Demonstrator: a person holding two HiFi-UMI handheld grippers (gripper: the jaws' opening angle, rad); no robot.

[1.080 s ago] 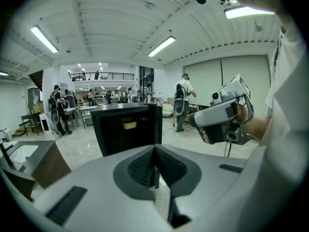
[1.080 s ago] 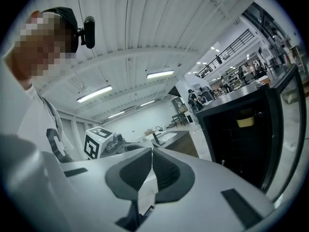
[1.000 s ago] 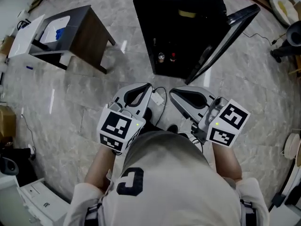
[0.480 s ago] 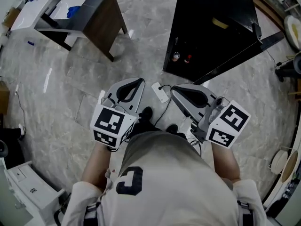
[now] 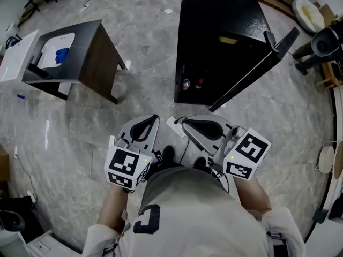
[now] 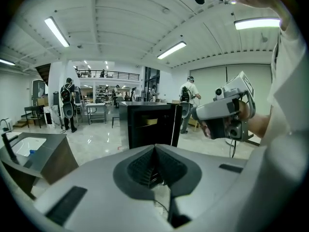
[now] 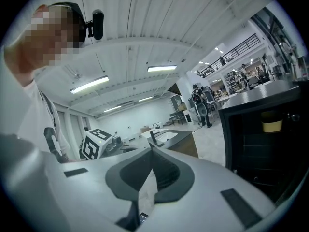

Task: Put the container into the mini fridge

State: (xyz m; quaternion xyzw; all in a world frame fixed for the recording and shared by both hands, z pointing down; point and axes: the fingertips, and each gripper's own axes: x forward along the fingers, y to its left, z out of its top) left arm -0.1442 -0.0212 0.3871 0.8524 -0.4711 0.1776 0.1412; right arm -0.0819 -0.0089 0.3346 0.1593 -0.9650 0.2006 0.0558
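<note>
Two grippers, both empty. Left gripper (image 6: 154, 147) is showing its jaws pressed together in its own view, nothing between them. Right gripper (image 7: 150, 150) is doing the same: jaws fully closed, nothing held.

In the head view the person is holding both low at frame centre, in front of the torso, side by side and a little apart, tips pointing toward the top of the frame. Marker cubes (image 5: 127, 166) are sitting at the near ends, by the hands. Black shoes (image 5: 167, 155) are showing between the grippers. A white power strip (image 5: 175, 126) with a cable is lying on the marble floor (image 5: 134, 95) just beyond the tips.

Mini fridge (image 5: 220, 9) is standing at upper centre, black, its door (image 5: 256, 68) swung open toward the right of the frame. Container (image 5: 227, 39), yellowish, is sitting on an upper shelf inside the fridge, well apart from both grippers. The right gripper view is showing it at the right of its frame. Two small items (image 5: 186, 83), one silvery and one red, are sitting low in the fridge opening; can't tell what they are.

Dark table (image 5: 99, 55) with a white sink basin (image 5: 72, 42) is standing at upper left, something blue (image 5: 62, 54) lying in the basin. The left gripper view is picking up other people (image 6: 67, 105) standing far back in the hall.
</note>
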